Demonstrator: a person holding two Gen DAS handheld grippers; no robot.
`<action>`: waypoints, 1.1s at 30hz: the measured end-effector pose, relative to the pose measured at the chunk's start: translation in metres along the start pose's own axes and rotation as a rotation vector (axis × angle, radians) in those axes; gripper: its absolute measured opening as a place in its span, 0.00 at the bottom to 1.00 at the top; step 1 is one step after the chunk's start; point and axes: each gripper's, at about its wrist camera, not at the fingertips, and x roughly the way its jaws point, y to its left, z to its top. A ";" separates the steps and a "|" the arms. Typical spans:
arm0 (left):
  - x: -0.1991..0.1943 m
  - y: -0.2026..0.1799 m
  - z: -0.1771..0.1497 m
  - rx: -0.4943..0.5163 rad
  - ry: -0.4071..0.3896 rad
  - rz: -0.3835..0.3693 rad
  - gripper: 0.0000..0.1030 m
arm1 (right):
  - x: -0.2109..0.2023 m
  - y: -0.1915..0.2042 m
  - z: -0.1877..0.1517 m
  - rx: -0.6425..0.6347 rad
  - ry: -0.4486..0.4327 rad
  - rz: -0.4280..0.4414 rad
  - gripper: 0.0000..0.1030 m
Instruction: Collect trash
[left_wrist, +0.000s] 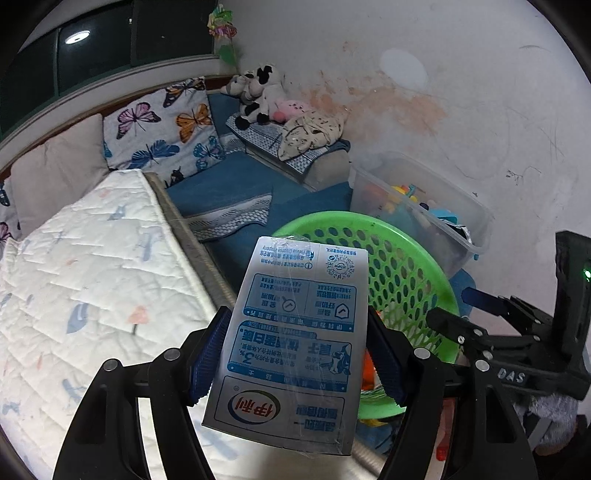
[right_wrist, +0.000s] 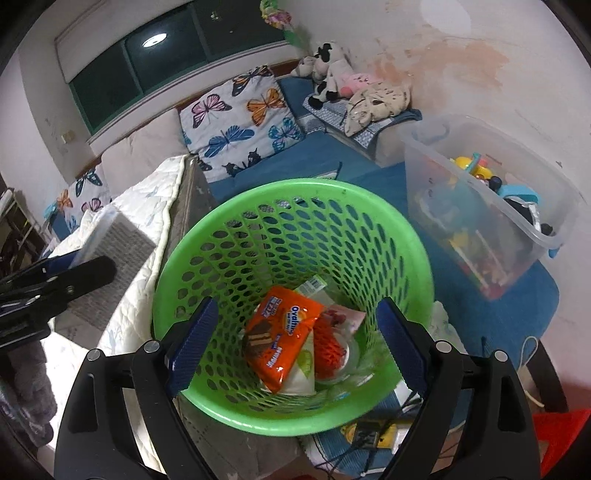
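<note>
Advised: carry milk carton (left_wrist: 295, 343) fully over green basket (right_wrist: 295, 221) rim before release. Left gripper (left_wrist: 297, 354) clamped on carton, held above bed edge just short of basket. Carton flattened, silver-blue, printed, tape-wrapped. Right gripper (right_wrist: 295, 339) spread wide, empty, above basket holding wrappers (right_wrist: 282, 339).

Pillow: white fabric butterfly-print cushion (left_wrist: 162, 125), upper left, leaning against the window ledge.
Quilt: white quilted bed cover (left_wrist: 85, 258), left side of frame.
Toys: black-and-white plush cow (left_wrist: 255, 92) beside a pink plush (left_wrist: 291, 109), upper centre, in the corner.
Bin: clear plastic storage box (right_wrist: 491, 206) holding colourful toys, right side.
Bedding: blue mattress sheet (left_wrist: 218, 192), centre.
Window: dark glass pane (right_wrist: 173, 48), top left.
</note>
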 end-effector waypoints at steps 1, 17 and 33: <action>0.002 -0.002 0.001 -0.003 0.003 -0.006 0.67 | -0.001 -0.001 0.000 0.003 -0.001 0.000 0.85; 0.028 -0.023 0.006 -0.037 0.033 -0.075 0.73 | -0.010 -0.013 -0.010 0.033 -0.013 0.000 0.85; -0.023 0.011 -0.015 -0.069 -0.037 -0.046 0.73 | -0.022 0.018 -0.019 0.000 -0.028 0.053 0.85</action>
